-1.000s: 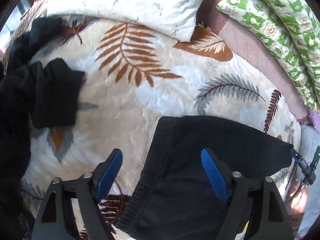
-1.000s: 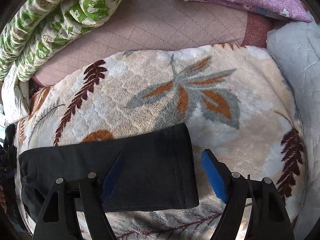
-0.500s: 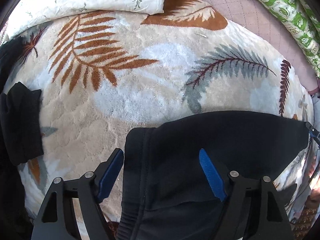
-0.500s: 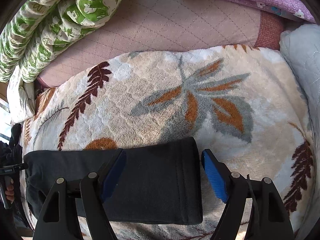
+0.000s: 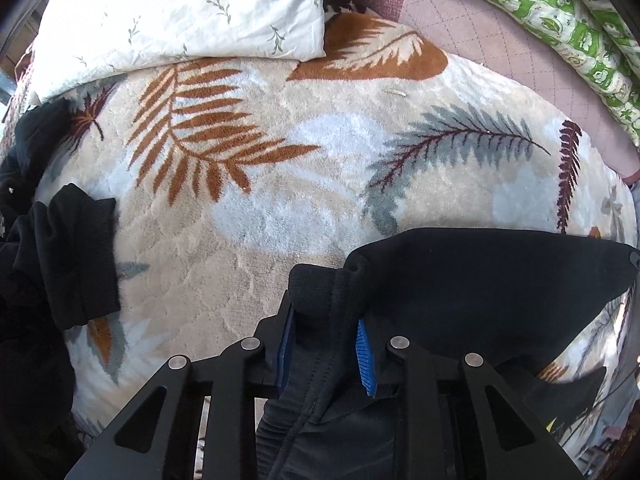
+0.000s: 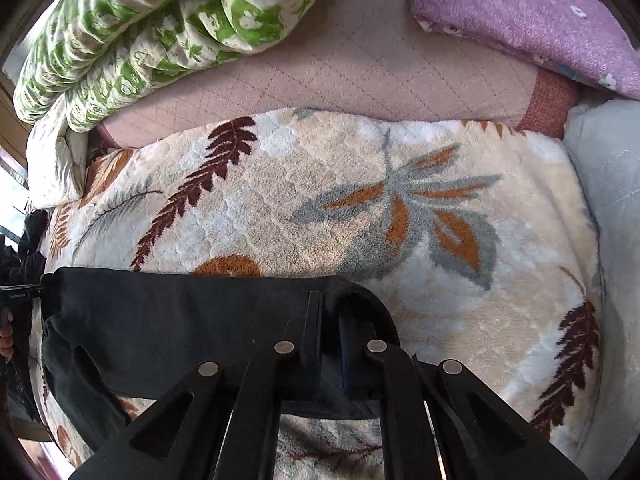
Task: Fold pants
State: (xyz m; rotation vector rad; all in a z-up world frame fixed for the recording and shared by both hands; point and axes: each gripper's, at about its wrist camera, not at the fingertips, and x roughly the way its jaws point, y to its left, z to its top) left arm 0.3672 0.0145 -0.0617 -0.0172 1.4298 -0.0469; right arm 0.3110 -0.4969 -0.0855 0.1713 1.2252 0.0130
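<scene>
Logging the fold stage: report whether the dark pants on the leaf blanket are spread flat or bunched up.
Bunched at both ends. The pants are pinched by the left gripper and right gripper, fabric humping above the leaf blanket.

Small print runs across the green-and-white quilt (image 6: 132,40), too blurred to read; nothing else carries lettering.

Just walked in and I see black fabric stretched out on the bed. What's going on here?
A person is folding black pants on a leaf-patterned blanket, with a handheld gripper in each hand. The left gripper is shut on the waistband end, the right gripper on the leg end. The pants hang lifted between them. More dark clothing lies to the left.
</scene>
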